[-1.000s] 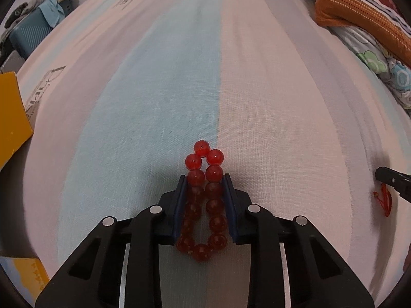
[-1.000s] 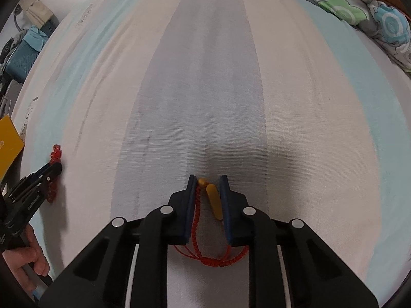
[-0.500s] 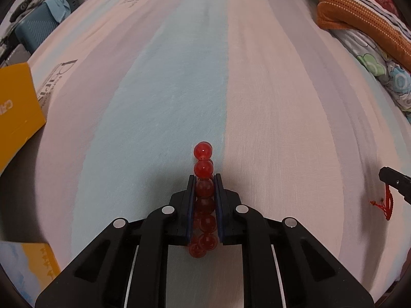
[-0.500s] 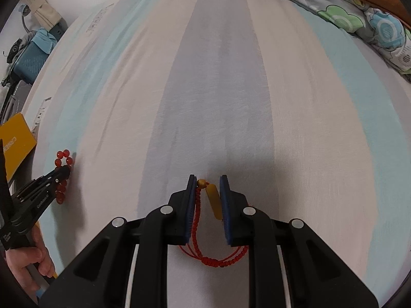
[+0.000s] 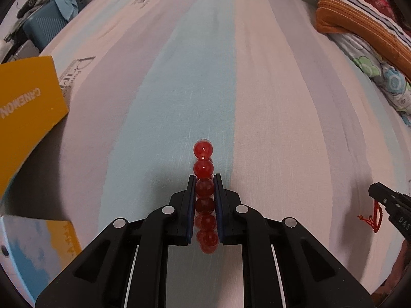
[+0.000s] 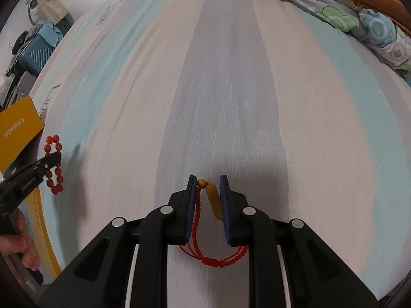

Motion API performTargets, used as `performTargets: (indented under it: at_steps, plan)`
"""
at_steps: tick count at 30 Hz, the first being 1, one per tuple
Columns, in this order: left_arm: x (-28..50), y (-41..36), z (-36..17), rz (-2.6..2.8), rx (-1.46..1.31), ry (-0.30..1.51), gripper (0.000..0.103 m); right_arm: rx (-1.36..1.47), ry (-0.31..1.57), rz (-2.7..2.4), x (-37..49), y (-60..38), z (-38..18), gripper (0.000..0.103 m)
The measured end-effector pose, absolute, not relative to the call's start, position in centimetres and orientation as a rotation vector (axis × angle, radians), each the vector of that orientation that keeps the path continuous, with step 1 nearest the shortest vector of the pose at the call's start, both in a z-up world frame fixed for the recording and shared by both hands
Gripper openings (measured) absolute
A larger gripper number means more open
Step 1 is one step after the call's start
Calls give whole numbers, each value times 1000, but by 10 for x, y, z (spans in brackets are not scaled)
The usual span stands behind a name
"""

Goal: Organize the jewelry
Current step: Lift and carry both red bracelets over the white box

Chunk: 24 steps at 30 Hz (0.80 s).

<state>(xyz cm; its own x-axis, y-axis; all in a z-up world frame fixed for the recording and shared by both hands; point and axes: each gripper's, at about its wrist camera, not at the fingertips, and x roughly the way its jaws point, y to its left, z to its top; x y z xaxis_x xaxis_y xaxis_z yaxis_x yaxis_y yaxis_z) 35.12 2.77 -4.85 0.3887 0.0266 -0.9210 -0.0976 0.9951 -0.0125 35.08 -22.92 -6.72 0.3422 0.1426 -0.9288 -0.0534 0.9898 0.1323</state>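
A red bead bracelet [image 5: 204, 169] is clamped between my left gripper's [image 5: 204, 179] jaws and held above the striped bedsheet [image 5: 269, 102]; it also shows in the right wrist view [image 6: 54, 164], hanging from the left gripper [image 6: 50, 160]. My right gripper [image 6: 207, 179] is shut on a red cord bracelet [image 6: 215, 256] with a yellow bead [image 6: 214, 201], lifted slightly. In the left wrist view the right gripper [image 5: 380, 192] and its red cord bracelet [image 5: 375, 218] show at the right edge.
A yellow box [image 5: 23, 110] lies at the left, with a blue and yellow box [image 5: 33, 251] below it. Folded blankets and pillows [image 5: 359, 33] lie at the right. A blue case [image 6: 33, 51] stands off the bed's far left.
My left gripper closed on the red bead bracelet, squeezing it into a line, and lifted it. My right gripper has risen a little with the cord bracelet.
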Motion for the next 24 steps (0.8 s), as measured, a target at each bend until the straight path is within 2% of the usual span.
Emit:
performTargets:
  at_steps: [14,24]
  plan:
    - [301,36,-20,42,-103,1170,12,25,1180,155,283,-192,-54,17]
    - [250,57,12,23,-115,1164,12,-1,1101,147,236,-171,-20,17]
